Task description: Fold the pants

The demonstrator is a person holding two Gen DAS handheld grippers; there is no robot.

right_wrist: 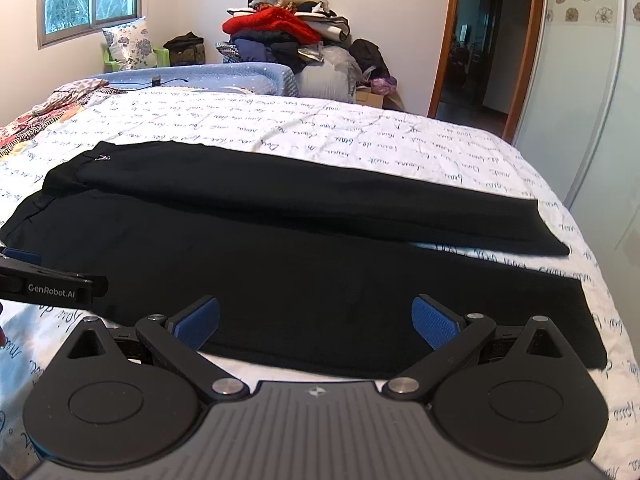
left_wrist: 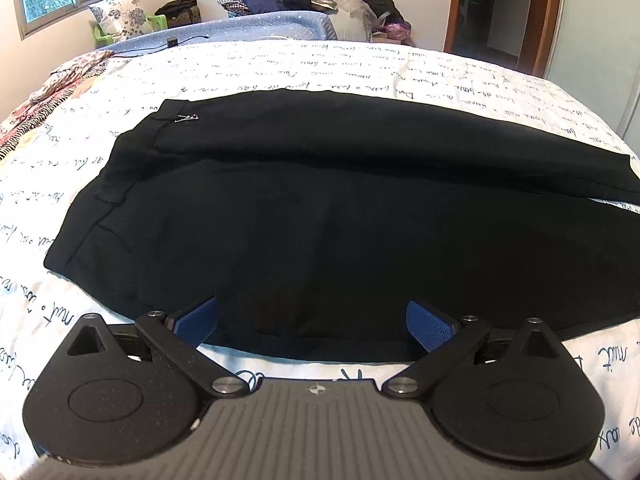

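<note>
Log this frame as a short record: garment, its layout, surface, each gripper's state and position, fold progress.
garment: black pants
layout: spread flat, waistband to the left, legs running right, slightly parted at the hems
surface: bed sheet with script print
left gripper: open, at the pants' near edge by the waist end, nothing held
right gripper: open, at the near edge of the near leg, nothing held
fold progress: no fold visible yet
background: clothes pile beyond the bed
</note>
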